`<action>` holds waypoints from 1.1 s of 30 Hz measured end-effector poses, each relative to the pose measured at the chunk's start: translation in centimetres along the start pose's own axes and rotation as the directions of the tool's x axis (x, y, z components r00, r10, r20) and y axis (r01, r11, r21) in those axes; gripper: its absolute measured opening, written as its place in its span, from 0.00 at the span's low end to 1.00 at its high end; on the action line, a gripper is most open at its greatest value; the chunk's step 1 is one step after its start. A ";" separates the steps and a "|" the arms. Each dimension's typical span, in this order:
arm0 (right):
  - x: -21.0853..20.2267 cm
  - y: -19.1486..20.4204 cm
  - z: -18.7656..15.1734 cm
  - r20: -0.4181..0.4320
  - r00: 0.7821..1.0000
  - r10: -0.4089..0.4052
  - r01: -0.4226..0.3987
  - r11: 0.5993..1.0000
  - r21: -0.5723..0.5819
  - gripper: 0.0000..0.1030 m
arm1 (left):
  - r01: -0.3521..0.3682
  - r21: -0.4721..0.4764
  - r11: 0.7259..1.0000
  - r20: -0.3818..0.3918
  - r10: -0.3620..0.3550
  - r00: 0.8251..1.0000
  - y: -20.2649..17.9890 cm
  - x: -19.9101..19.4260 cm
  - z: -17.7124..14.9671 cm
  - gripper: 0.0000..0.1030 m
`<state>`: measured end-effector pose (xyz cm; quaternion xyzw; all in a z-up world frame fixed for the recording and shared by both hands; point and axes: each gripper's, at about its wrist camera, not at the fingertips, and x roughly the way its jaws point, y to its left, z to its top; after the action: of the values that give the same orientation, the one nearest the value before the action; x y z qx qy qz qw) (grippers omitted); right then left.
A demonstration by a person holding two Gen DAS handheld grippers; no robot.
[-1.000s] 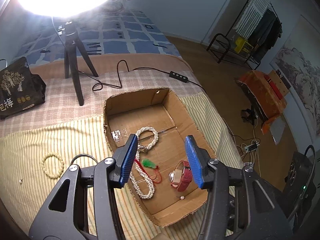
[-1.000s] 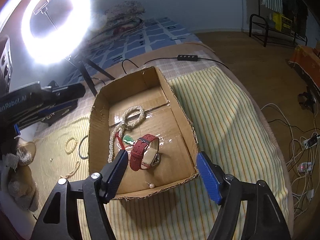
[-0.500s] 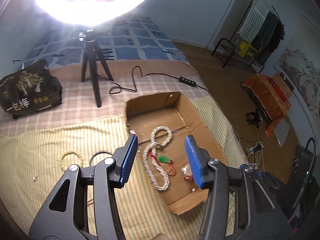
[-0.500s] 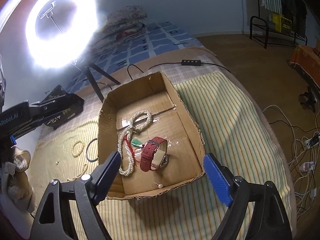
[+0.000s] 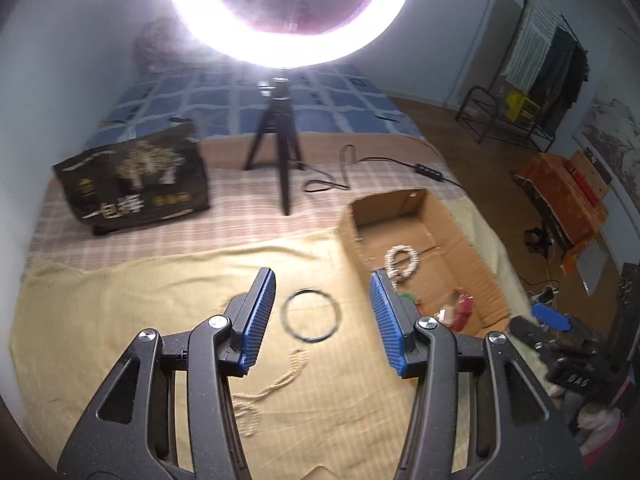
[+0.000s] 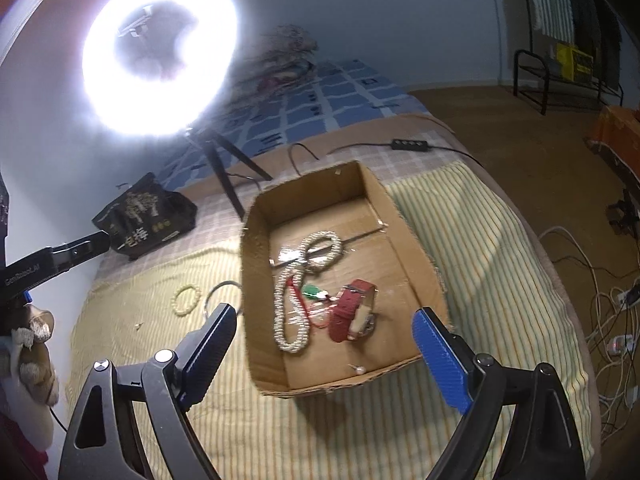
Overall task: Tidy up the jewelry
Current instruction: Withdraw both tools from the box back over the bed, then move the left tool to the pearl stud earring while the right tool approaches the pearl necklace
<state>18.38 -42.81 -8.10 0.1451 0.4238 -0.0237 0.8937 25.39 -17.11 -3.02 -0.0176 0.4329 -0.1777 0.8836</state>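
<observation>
- We judged the step in hand to be fetching the next loose piece from the bed (image 5: 132, 300) for the box (image 6: 256, 240), most likely the bangle (image 5: 311, 315), a thin dark hoop lying flat on the striped cover just left of the box's left wall.
- To do it well, we would bring the left tool (image 5: 322, 320) down so one finger lands inside the hoop and the other outside, pinching the rim; a thin ring lying flat on soft cloth may slip or drag the cover if grabbed across its whole width.
- The bead strand (image 5: 276, 384) trailed toward the bed's near edge, close to the bangle, so we would keep the fingers clear of it to avoid lifting both at once.
- Our left tool stood about half open, holding nothing; it hung above the cover with the bangle framed between its blue pads, touching neither.
- Our right tool (image 6: 324, 354) had just been opening and stood wide, empty, above the near end of the box; nothing lay between its pads.
- Inside the box lay the pearls (image 6: 294, 300), a green pendant (image 6: 312, 290) on red cord, the watch (image 6: 352, 312) and a small pearl (image 6: 360, 369) by the near wall.
- A bead bracelet (image 6: 185, 299) still waited on the cover left of the box, beyond the bangle.
</observation>
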 end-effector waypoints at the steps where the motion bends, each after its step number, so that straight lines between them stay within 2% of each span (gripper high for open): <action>1: -0.2 0.4 0.0 0.007 1.000 0.003 -0.003 1.000 -0.008 0.88 | -0.008 -0.005 1.000 0.003 0.008 1.000 0.8 -0.4 -0.2 0.49; 8: -1.4 2.9 -0.4 0.029 0.998 0.048 -0.047 0.997 -0.053 0.89 | -0.038 -0.069 0.997 -0.006 0.038 0.999 5.6 -2.0 -1.7 0.49; 16: 0.1 5.8 -1.5 -0.069 0.992 0.105 -0.111 0.989 -0.094 0.88 | -0.070 -0.172 0.983 -0.023 0.067 0.998 11.5 -2.4 -3.5 0.49; 22: 1.9 8.2 -2.0 -0.123 0.979 0.162 -0.172 0.982 -0.076 0.88 | -0.093 -0.217 0.972 -0.060 0.081 0.995 14.9 -1.4 -4.4 0.49; 27: 3.8 10.7 -2.7 -0.173 0.967 0.184 -0.201 0.976 -0.081 0.81 | -0.093 -0.276 0.957 -0.104 0.067 0.992 17.4 -0.1 -5.5 0.48; 33: 6.9 14.0 -4.7 -0.270 0.939 0.214 -0.249 0.963 -0.100 0.67 | -0.072 -0.302 0.950 -0.145 0.029 0.989 19.2 1.8 -6.8 0.48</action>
<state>21.63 -27.53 -12.85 0.1360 0.5164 0.1290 0.8356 26.94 1.13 -12.17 -0.1310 0.5161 -0.0863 0.8420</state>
